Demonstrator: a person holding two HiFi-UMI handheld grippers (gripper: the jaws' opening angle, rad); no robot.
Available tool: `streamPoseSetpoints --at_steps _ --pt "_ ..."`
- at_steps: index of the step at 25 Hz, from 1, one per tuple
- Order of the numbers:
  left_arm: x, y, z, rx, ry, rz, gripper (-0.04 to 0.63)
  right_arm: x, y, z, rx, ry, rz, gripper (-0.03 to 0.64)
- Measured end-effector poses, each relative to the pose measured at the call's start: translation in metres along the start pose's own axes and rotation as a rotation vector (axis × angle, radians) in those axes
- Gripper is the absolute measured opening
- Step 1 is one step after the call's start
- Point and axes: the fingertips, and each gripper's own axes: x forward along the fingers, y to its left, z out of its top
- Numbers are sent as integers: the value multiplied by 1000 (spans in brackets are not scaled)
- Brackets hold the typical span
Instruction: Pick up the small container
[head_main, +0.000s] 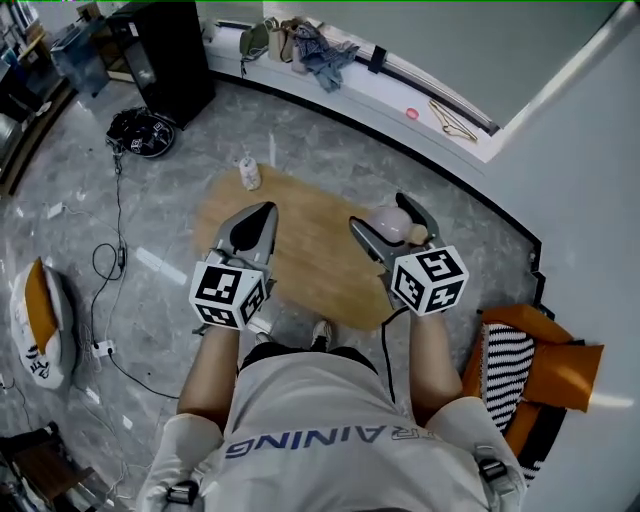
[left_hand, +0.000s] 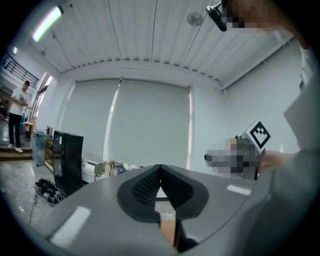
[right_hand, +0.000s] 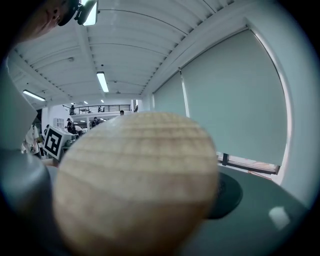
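The small container (head_main: 392, 224), pale and rounded with a wooden cap, sits between the jaws of my right gripper (head_main: 377, 211), which is shut on it above the right side of the round wooden table (head_main: 310, 265). In the right gripper view the wooden cap (right_hand: 135, 185) fills most of the picture, and one dark pad (right_hand: 227, 194) shows beside it. My left gripper (head_main: 267, 210) hovers over the table's left side. Its jaws meet at the tips (left_hand: 160, 169) with nothing between them. The right gripper's marker cube (left_hand: 259, 134) shows in the left gripper view.
A small bottle (head_main: 249, 172) stands at the table's far edge. A black cabinet (head_main: 165, 55) and shoes (head_main: 145, 133) are at the back left, with cables across the floor. Clothes lie on the window ledge (head_main: 320, 50). Orange and striped cushions (head_main: 530, 370) sit at the right.
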Motion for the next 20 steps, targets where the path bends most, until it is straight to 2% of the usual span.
streamPoseSetpoints --at_steps 5,20 --pt "-9 -7 20 11 -35 -6 2 -13 3 19 -24 -31 -9 434" --pt "-3 -17 16 18 -20 -34 2 -15 1 13 -17 -26 -5 434"
